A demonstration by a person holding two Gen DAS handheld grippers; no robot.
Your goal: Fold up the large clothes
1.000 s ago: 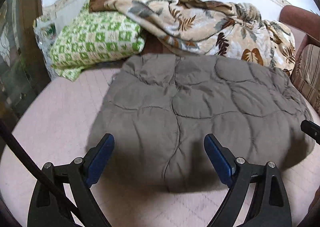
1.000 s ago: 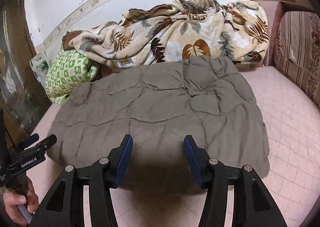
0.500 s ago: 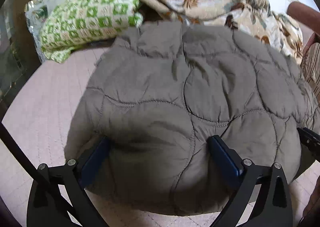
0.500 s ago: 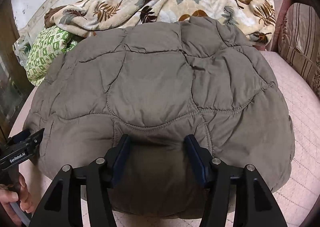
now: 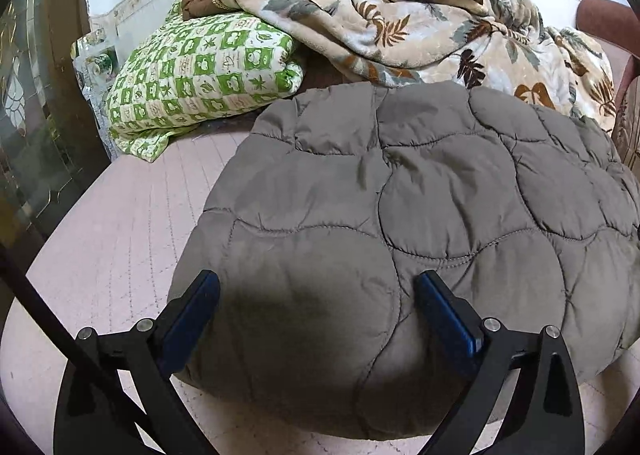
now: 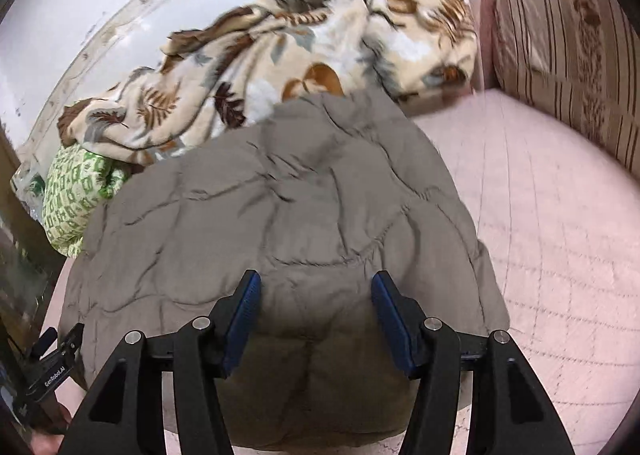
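Grey quilted jacket [image 5: 420, 223] on a pink bed [image 5: 120, 239]; left gripper [image 5: 318, 297] and right gripper [image 6: 316, 301] fingers spread astride its near edge. Bare bed either side.

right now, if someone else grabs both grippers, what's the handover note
Left gripper: open, jaws astride the near edge of the grey quilted jacket, nothing clamped.
Right gripper: open, also astride the near edge, further right.
The jacket lies in a puffy bundle on the pink bed cover; leaf-print blanket and green checked quilt are behind it.
Done: it looks partly folded.
Left: grip the edge and finish the fold.
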